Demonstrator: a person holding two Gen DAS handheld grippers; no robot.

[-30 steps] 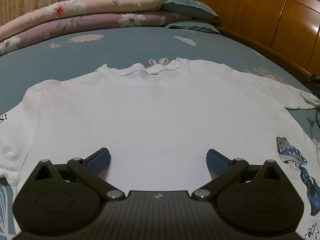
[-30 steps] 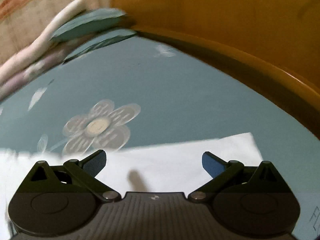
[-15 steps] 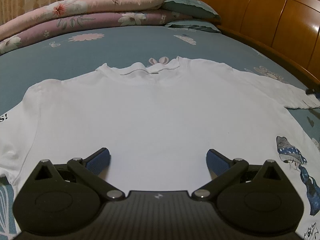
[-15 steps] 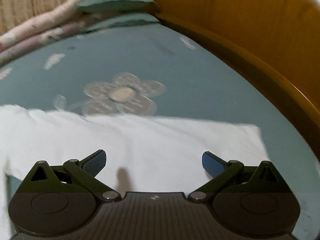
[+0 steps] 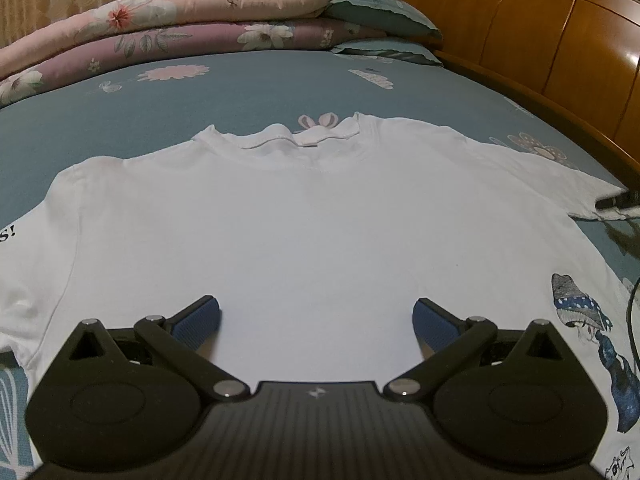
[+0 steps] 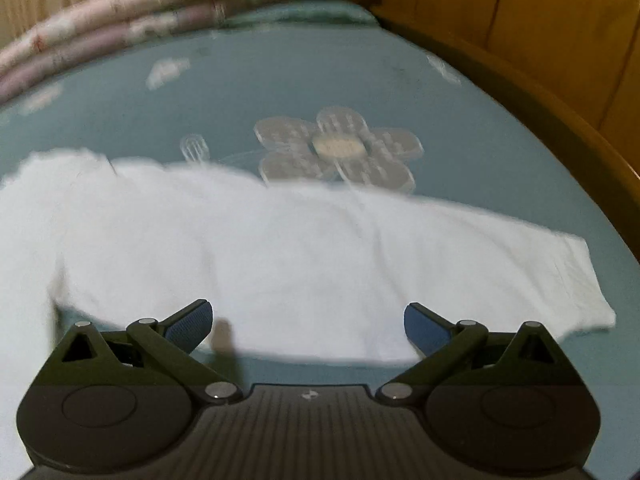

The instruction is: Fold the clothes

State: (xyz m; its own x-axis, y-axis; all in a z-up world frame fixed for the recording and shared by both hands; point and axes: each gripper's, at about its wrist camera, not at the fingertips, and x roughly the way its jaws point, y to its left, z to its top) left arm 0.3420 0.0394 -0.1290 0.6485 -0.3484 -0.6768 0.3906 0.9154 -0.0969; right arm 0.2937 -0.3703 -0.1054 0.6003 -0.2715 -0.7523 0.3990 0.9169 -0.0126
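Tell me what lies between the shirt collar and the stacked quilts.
Only bare blue bedsheet with printed flowers separates the collar from the quilts, in the left wrist view.

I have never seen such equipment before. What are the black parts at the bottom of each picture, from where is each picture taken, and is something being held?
The black parts are two hand-held grippers; a person carries one in each hand. Each has a camera looking forward along its two blue-tipped fingers, so each picture is one gripper's own view.

The left gripper looks across a white T-shirt spread flat on a bed with a blue flowered sheet. Folded quilts and a wooden headboard lie beyond.

The right gripper looks at one sleeve of that shirt; this picture is blurred.

Both grippers are open, with the fingers wide apart, and hold nothing. The shirt is not yet folded.
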